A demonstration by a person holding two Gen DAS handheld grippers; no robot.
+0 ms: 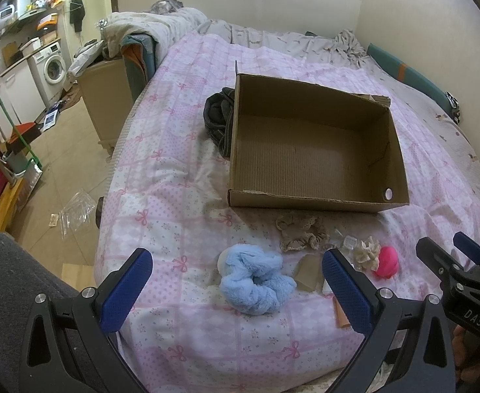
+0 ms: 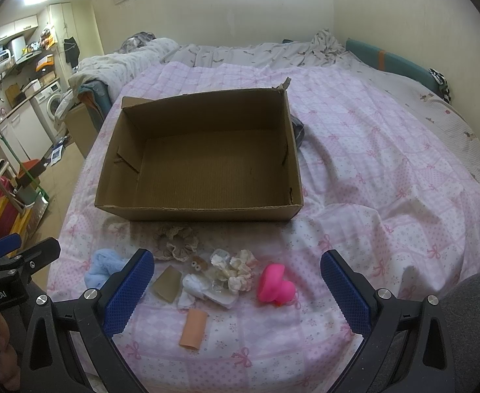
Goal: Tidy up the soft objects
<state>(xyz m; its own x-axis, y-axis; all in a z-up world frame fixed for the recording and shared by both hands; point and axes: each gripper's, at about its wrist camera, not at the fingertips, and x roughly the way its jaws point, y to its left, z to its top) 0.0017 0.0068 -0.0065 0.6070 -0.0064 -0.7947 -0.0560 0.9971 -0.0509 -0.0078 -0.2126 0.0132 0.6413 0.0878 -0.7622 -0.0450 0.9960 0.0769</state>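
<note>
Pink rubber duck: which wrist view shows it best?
The right wrist view: the pink rubber duck lies whole and unobstructed on the bedspread, between the open tongs. In the left wrist view the duck sits small near the right edge, partly hidden behind a cream scrunchie.

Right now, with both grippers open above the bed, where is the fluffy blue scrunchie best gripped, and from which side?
Probably from above with the left gripper, which it lies between and just ahead of. The blue scrunchie lies flat on the pink quilt as a soft, bunched ring; pinch across one plush lobe, near its left end. The plush should compress, so a firm closure is needed.
</note>
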